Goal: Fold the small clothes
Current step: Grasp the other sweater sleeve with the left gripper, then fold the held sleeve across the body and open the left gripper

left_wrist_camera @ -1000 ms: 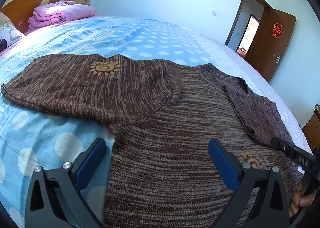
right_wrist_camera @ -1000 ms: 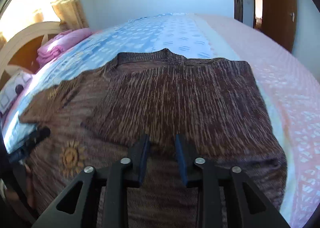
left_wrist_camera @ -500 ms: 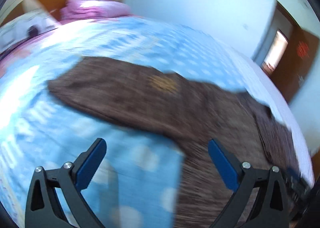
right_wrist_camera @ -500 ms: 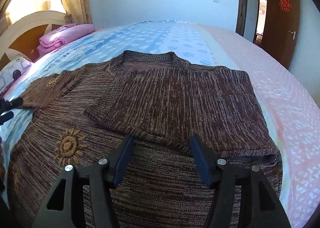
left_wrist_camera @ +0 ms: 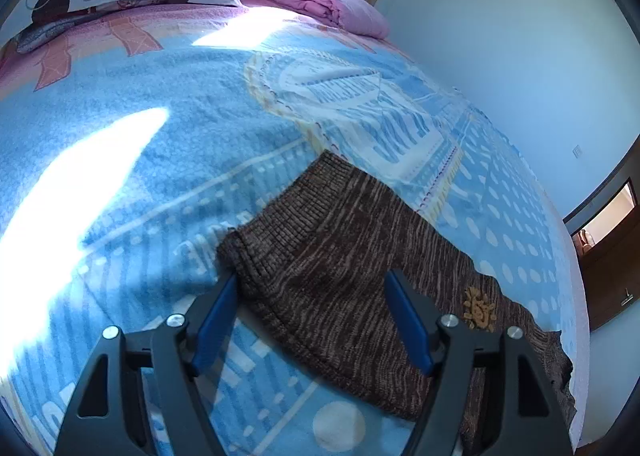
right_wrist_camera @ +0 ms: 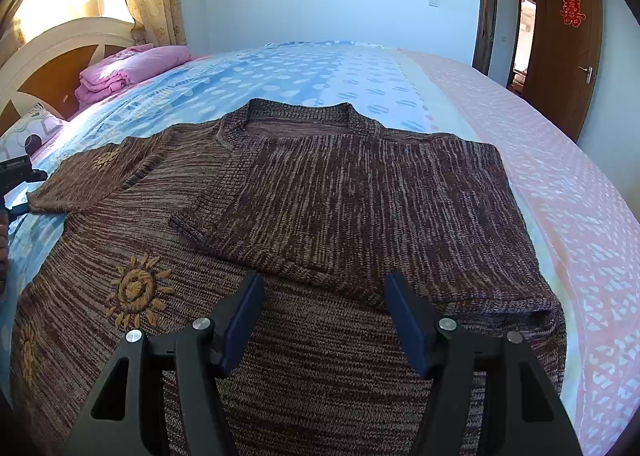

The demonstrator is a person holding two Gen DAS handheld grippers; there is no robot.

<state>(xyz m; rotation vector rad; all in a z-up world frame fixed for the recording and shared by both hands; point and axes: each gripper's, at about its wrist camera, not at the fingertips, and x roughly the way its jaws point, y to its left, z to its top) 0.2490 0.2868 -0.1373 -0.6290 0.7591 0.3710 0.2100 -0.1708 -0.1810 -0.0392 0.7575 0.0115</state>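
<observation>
I see the brown sweater [right_wrist_camera: 320,216] lying flat on the bed [right_wrist_camera: 560,196], and its right sleeve [right_wrist_camera: 360,208] is already folded across the chest. The left sleeve [left_wrist_camera: 340,256] is not folded yet. It stretches out on the blue blanket [left_wrist_camera: 140,144], and its long axis runs from the cuff [left_wrist_camera: 280,224], just ahead of my left gripper [left_wrist_camera: 312,320], back to the right toward the body.

The left gripper is clearly the nearer one for this sleeve. Its jaws are closing now, with the sleeve between them near the cuff, but I think the pads do not press the knit yet. The right gripper [right_wrist_camera: 324,320] hovers above the lower part of the sweater, its jaws opening and holding nothing. I judge the next move is to pinch the cuff and carry it to the right, across the chest.
</observation>
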